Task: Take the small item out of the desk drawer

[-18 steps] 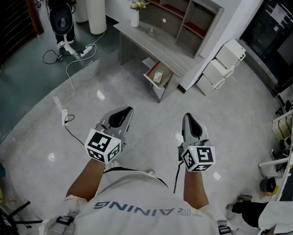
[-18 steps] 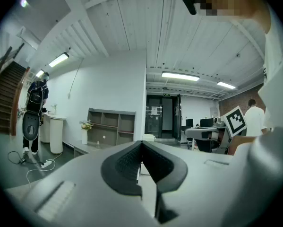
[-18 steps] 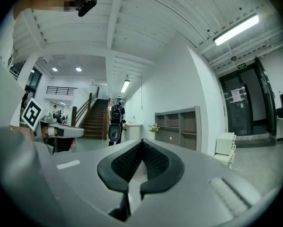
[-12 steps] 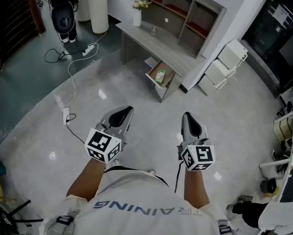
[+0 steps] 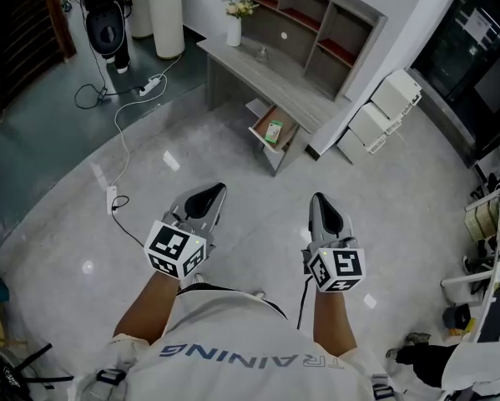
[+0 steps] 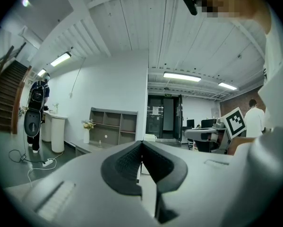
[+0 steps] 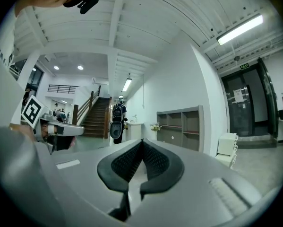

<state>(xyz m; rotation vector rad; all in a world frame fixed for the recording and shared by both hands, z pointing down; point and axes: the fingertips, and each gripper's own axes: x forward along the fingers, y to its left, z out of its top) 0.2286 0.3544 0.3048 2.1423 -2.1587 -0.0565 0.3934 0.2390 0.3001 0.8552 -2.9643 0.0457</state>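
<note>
Well back from the bench, left tongs and right tongs both clenched empty; approach step, I'd judge; next, reach the small green item in the open drawer.

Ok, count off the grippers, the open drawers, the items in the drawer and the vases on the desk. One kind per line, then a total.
Grippers: 2, the left gripper and the right gripper, both shut and empty
Open drawers: 1, the desk drawer
Items in the drawer: 1, a small green item
Vases: 1, a white vase with flowers
Total: 5
</note>
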